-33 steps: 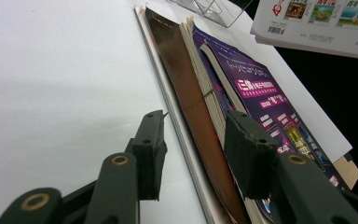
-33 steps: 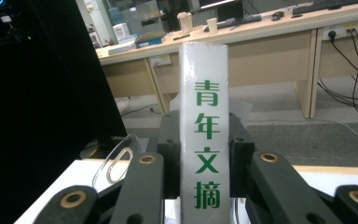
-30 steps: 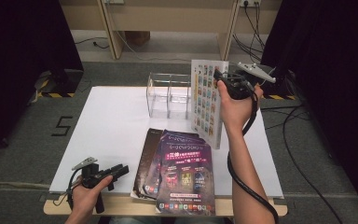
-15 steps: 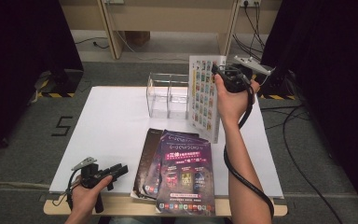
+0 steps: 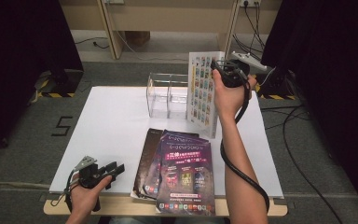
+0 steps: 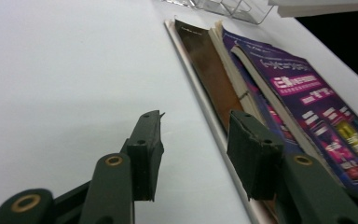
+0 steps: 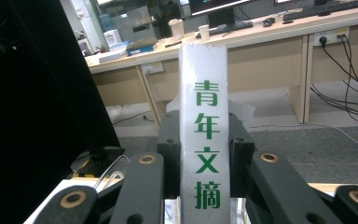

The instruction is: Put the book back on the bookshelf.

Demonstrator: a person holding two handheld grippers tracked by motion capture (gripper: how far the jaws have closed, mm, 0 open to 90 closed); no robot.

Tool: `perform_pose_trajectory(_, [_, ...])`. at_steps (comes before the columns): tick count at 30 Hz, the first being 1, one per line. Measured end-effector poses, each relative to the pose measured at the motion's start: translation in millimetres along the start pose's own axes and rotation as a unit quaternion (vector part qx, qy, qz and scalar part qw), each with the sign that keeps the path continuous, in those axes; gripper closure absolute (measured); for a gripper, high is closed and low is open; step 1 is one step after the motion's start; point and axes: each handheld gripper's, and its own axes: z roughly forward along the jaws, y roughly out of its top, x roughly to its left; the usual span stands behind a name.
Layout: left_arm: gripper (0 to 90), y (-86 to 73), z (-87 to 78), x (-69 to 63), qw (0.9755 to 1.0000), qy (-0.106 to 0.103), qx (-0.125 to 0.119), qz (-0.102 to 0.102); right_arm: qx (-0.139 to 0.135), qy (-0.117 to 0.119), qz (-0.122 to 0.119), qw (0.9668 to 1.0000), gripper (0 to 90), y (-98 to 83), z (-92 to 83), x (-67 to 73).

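White spine: a thick magazine (image 5: 203, 93) stands upright above the surface (image 5: 116, 121), gripped by its spine near the top in the right hand-held gripper (image 5: 220, 70), at about one o'clock from the stack of magazines (image 5: 179, 170)
Step in hand: judged as carrying the held magazine toward the clear acrylic rack (image 5: 168, 95), which sits just beside it at nine o'clock
Next move: likely calls for lining the lower edge up with an open slot of the rack and lowering it in upright before letting go; a tilt could catch the rack's wall
Left hand-held gripper (image 5: 116, 169): jaws apart and holding nothing, having just been opening wider, low over the surface at nine o'clock from the stack
Right gripper view: green characters run down the spine (image 7: 204, 140) clamped between the two black jaws, with office desks beyond; the high view gives the cover's grid of small pictures instead
Left gripper view: the empty gap between the jaws (image 6: 193, 154) and the layered page edges of the stack (image 6: 279, 102), purple cover on top, a brown one beneath
High view: the whole layout, rack at twelve o'clock from the stack
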Motion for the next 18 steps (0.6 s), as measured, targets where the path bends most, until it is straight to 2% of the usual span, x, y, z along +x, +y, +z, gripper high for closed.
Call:
perform_pose_trajectory(2, [53.7, 0.4, -0.7, 0.4, 0.9999, 0.008, -0.001, 0.009, -0.001, -0.004, 0.001, 1.0, 73.7, 1.2, 2.8, -0.8])
perform_pose_trajectory(18, [53.6, -0.1, -0.4, 0.5, 0.9999, 0.008, 0.001, 0.01, -0.003, -0.013, 0.01, 0.9999, 73.7, 5.9, 19.1, -3.9])
